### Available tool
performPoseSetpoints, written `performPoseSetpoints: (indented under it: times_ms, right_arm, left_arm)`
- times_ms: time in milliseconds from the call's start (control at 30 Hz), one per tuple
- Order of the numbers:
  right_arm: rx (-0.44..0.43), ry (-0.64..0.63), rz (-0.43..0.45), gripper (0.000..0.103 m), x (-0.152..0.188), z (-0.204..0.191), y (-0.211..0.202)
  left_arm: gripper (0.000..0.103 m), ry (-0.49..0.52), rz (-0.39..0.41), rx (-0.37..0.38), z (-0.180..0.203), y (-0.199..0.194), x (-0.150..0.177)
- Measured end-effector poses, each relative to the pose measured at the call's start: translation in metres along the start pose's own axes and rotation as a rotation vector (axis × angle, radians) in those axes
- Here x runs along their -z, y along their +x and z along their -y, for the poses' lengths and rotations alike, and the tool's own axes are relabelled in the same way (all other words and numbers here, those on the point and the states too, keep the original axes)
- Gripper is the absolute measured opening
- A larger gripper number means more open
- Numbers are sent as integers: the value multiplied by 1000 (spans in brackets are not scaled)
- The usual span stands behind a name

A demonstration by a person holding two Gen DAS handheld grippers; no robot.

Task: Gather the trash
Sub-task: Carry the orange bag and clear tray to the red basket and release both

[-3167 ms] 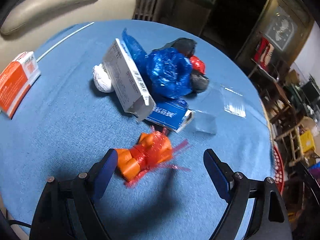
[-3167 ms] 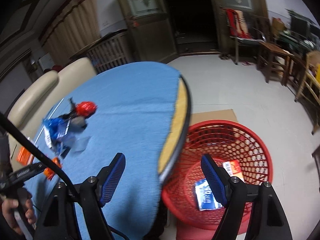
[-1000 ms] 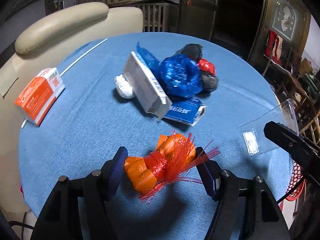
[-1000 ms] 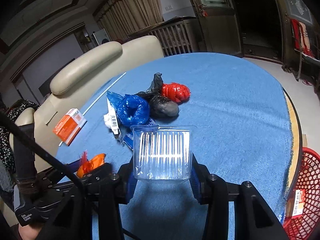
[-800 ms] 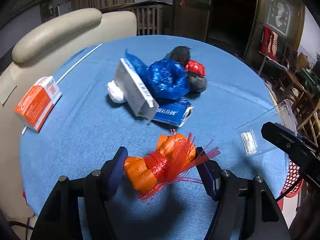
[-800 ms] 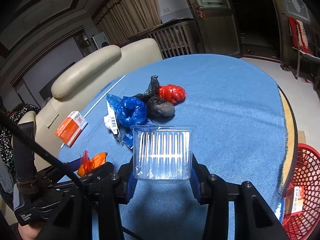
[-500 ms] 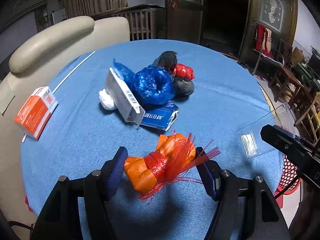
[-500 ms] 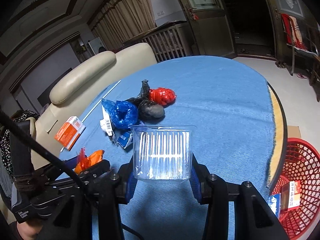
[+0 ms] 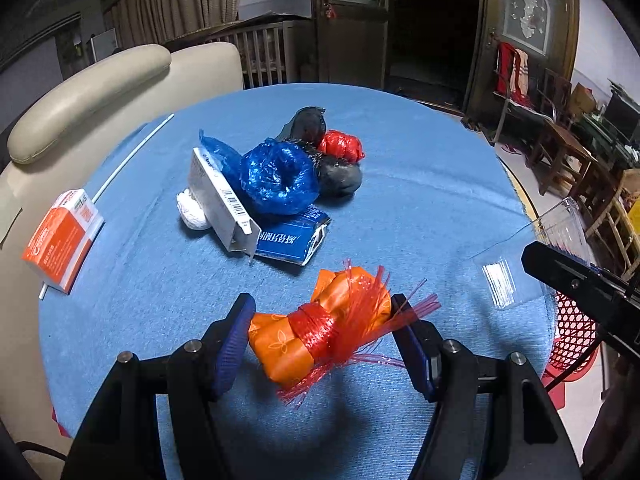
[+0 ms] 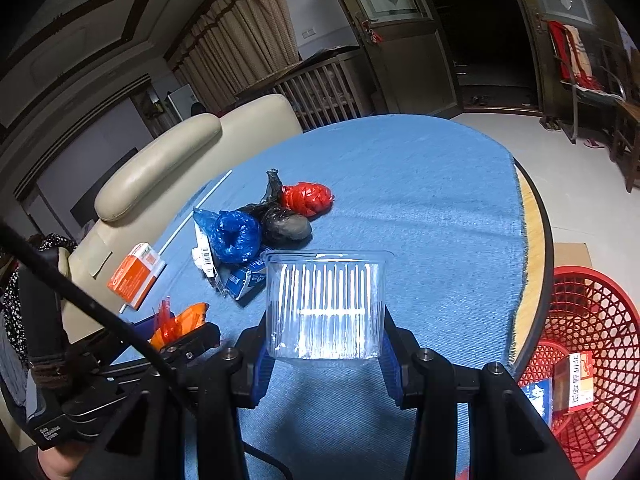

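Left gripper [image 9: 322, 334]: jaws clamped on orange wrapper bundle [image 9: 320, 330]. Right gripper [image 10: 326, 354]: jaws clamped on clear plastic tub [image 10: 326, 306]. Red basket [image 10: 592, 312]: at 3 o'clock.

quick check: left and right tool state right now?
Left tool: closed on the orange wrapper bundle.
Right tool: closed on the clear plastic tub.

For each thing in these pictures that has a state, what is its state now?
Orange wrapper: held in left gripper, off the table.
Clear plastic tub: held in right gripper.
Pile of bags and boxes: lying on table.
Orange box: lying near table edge.
Red basket: on floor, some trash inside.
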State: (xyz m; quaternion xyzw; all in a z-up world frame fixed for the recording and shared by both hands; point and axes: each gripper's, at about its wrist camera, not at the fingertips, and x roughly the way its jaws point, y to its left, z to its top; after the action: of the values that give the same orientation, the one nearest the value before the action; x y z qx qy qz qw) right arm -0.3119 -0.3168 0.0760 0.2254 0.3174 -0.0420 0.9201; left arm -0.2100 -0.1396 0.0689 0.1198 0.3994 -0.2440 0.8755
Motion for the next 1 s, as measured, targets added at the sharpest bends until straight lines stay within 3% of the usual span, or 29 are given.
performPoseSetpoints:
  times_ms: [467, 1000]
  right_arm:
    - [48, 43, 2, 47, 9, 23, -15]
    - [209, 196, 70, 47, 20, 110, -68]
  left_arm:
    - [70, 15, 8, 22, 5, -2, 1]
    - [70, 110, 18, 69, 39, -9, -1]
